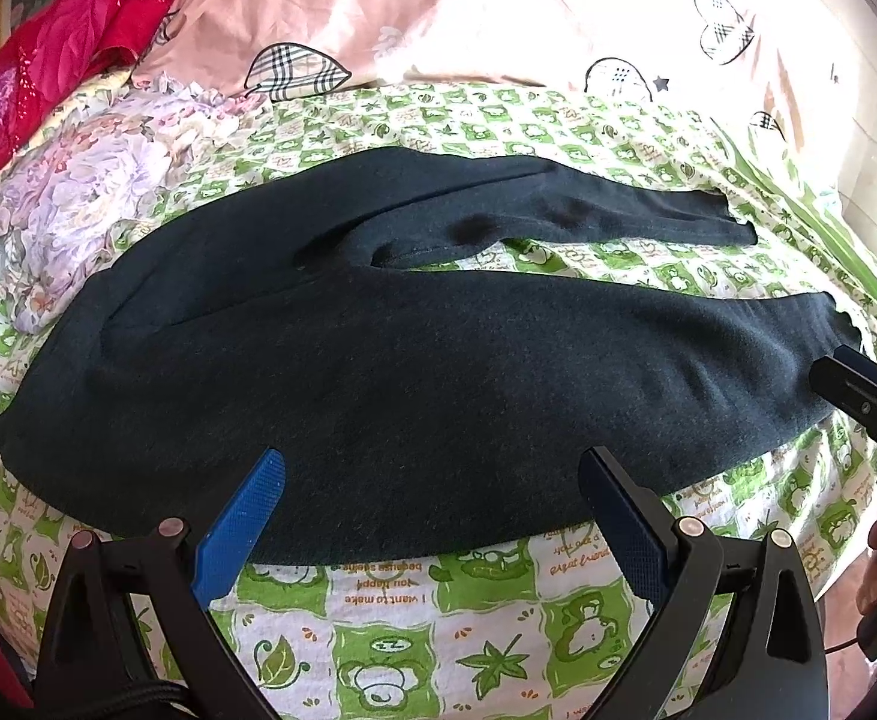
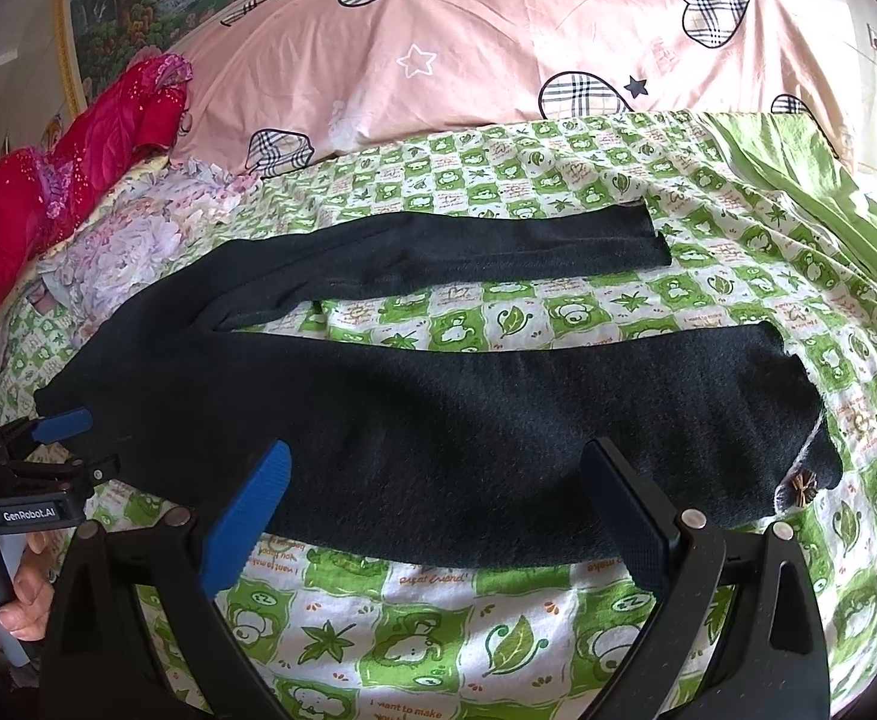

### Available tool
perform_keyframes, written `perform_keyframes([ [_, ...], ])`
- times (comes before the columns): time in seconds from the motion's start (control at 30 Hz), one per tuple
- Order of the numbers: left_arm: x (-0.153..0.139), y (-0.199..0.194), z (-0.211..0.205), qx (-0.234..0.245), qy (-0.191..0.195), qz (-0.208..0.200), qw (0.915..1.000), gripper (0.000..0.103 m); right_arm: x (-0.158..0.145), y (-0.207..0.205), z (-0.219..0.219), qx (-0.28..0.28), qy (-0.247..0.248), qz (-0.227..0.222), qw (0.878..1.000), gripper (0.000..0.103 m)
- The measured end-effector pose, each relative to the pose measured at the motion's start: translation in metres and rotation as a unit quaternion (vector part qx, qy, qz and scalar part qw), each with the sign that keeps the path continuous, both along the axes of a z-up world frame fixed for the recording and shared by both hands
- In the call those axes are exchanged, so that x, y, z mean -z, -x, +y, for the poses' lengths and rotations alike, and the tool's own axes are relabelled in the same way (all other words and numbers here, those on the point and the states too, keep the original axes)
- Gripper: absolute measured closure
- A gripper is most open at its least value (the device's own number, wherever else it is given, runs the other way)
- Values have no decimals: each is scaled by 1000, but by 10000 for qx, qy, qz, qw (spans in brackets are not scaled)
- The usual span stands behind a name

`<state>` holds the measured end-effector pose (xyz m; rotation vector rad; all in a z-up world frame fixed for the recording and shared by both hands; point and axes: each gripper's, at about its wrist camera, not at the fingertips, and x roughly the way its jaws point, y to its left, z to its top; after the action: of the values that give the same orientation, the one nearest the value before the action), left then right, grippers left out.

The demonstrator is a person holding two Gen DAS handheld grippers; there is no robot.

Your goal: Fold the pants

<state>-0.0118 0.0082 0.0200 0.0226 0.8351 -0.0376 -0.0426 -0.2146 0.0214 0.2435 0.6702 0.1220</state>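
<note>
Lying flat on the green-checked sheet (image 1: 378,600), the dark pants (image 1: 408,360) sit just beyond both spread-jawed grippers, left gripper (image 1: 432,504) and right gripper (image 2: 438,498), near the bed's front edge.

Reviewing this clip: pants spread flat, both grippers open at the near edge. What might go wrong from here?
1. The legs of the dark pants lie splayed apart, so a fold may come out uneven.
2. The left gripper and right gripper could pinch the green patterned sheet along with the cloth.
</note>
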Motion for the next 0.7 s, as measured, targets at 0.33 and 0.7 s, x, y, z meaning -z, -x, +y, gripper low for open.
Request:
perform_keyframes([
  [0.33, 2, -9, -3, 67, -21, 81, 9999, 4, 3, -4, -6, 14, -52, 78, 10000, 5],
  [0.7, -2, -22, -11, 196, -17, 125, 9997, 4, 1, -16, -16, -57, -115, 117, 9998, 5],
])
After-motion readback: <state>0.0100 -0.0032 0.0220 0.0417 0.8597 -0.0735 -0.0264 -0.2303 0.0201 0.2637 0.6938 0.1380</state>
